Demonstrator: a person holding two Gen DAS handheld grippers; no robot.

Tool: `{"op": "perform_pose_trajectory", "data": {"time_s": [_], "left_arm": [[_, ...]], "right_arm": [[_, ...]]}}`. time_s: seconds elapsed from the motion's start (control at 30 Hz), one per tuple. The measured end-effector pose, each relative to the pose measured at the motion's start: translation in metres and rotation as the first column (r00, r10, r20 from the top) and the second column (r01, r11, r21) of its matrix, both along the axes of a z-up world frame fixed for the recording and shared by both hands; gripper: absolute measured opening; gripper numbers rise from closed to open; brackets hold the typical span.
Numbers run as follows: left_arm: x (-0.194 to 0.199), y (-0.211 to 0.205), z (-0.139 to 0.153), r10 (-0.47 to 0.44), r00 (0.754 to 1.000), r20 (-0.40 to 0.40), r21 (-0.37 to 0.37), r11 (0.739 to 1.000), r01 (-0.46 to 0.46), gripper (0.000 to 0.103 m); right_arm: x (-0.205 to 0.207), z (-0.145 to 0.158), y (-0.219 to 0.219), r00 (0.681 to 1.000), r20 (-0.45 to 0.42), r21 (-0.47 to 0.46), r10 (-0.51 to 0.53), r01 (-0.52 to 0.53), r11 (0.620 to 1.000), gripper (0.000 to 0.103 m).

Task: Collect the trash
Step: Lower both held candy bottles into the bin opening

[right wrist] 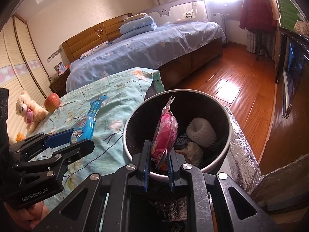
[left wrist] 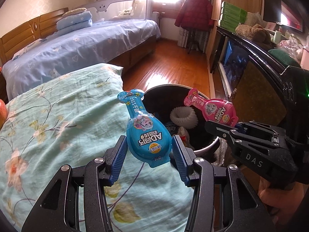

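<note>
Left of the bin [right wrist: 228, 133], over the floral quilt [left wrist: 58, 116]: left gripper [left wrist: 148, 150] clamped on a blue packet [left wrist: 143, 133]. Above the bin's near rim: right gripper [right wrist: 157, 166] pinching a pink packet [right wrist: 164, 135] edge-on. Inside the bin: 1 white foam net [right wrist: 200, 129], crumpled wrappers [right wrist: 193, 150].

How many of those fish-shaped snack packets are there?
2. The blue packet sits in the left gripper over the bed; the pink packet is clamped in the right gripper above the bin. More may be buried inside it.
</note>
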State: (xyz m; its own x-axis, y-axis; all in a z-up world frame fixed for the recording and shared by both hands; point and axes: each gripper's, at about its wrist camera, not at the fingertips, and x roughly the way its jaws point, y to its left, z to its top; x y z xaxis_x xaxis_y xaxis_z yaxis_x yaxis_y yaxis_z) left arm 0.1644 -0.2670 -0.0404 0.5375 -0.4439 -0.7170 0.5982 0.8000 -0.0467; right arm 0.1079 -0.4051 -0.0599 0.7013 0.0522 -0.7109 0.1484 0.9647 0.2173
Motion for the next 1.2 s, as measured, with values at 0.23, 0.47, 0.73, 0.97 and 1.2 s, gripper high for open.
{"op": "perform_pose_trajectory", "data": {"time_s": [0.23, 0.47, 0.73, 0.97, 1.2], "left_arm": [[0.003, -0.009, 0.001, -0.013, 1.0, 0.006, 0.005, 1.0, 0.013, 0.047], [0.005, -0.017, -0.001, -0.02, 1.0, 0.003, 0.013, 1.0, 0.02, 0.047], [0.009, -0.027, -0.002, -0.035, 0.999, 0.004, 0.017, 0.999, 0.035, 0.047], [0.017, -0.033, -0.003, -0.036, 0.999, -0.007, 0.019, 0.999, 0.036, 0.047], [0.024, -0.039, -0.005, -0.035, 0.999, -0.009, 0.029, 0.999, 0.035, 0.047]], "right_arm": [[0.003, 0.002, -0.007, 1.0, 0.0, -0.01, -0.009, 0.009, 1.0, 0.015], [0.007, 0.001, -0.013, 1.0, -0.005, -0.021, -0.009, 0.009, 1.0, 0.015], [0.014, -0.002, -0.02, 1.0, -0.014, -0.031, -0.014, 0.013, 0.999, 0.015], [0.02, -0.003, -0.025, 1.0, -0.023, -0.037, -0.011, 0.011, 0.999, 0.015], [0.023, -0.003, -0.028, 1.0, -0.026, -0.038, -0.008, 0.007, 0.999, 0.015]]}}
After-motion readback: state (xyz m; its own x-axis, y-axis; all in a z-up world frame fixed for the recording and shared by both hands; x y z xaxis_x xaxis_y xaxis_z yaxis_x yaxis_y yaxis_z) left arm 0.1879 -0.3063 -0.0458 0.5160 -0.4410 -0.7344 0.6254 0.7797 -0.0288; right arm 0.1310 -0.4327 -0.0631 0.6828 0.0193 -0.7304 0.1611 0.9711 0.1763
